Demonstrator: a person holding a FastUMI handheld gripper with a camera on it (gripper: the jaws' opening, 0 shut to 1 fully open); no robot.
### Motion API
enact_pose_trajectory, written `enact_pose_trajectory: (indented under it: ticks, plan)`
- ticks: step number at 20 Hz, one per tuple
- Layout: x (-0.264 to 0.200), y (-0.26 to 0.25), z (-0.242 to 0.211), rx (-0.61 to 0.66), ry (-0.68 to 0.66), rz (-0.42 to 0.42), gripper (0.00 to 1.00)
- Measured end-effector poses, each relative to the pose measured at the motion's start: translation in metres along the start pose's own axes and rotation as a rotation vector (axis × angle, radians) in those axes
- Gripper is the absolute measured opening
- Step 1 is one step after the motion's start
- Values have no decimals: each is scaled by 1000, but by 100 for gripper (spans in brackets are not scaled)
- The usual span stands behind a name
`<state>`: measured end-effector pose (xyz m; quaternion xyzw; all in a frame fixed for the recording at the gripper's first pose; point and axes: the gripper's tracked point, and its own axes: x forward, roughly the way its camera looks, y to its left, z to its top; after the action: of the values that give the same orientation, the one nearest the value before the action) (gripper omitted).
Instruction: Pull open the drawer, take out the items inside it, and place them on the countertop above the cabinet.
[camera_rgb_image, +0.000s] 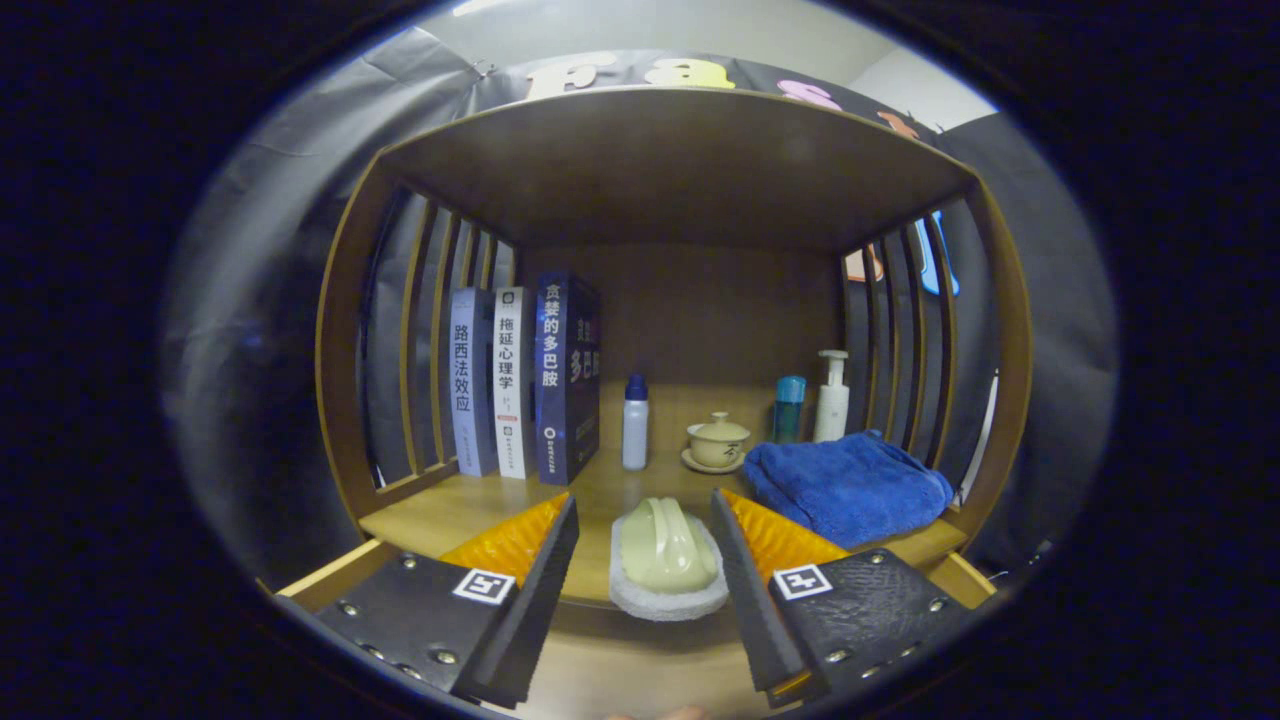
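A cleaning pad (668, 560), white with a pale green handle on top, lies on the front edge of the wooden countertop (470, 520) and slightly overhangs it. My gripper (643, 498) is open, its two fingers standing on either side of the pad. The right finger is very close to the pad and the left one is a small gap away; I cannot tell whether either touches it. Below the countertop's edge the pulled-out drawer (335, 580) shows its wooden rim and bare floor under my fingers.
On the countertop, under a wooden shelf roof with slatted sides, three upright books (520, 385) stand at the back left. A white bottle (635, 425), a lidded tea cup (717, 442), a teal bottle (788, 408) and a pump bottle (831, 398) stand behind. A folded blue towel (850, 485) lies right.
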<state>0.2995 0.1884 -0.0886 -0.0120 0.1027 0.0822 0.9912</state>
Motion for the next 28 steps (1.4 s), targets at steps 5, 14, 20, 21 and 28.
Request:
enact_pose_trajectory:
  ticks: [5, 14, 20, 21, 28]
  plan:
    - [0, 0, 1, -1, -4, 6, 79]
    - [-5, -4, 8, 45, -46, 17, 79]
    - [-3, -3, 5, 47, -28, 21, 79]
    - [-3, -3, 4, 47, -29, 21, 79]
    - [-3, -3, 4, 46, -27, 21, 79]
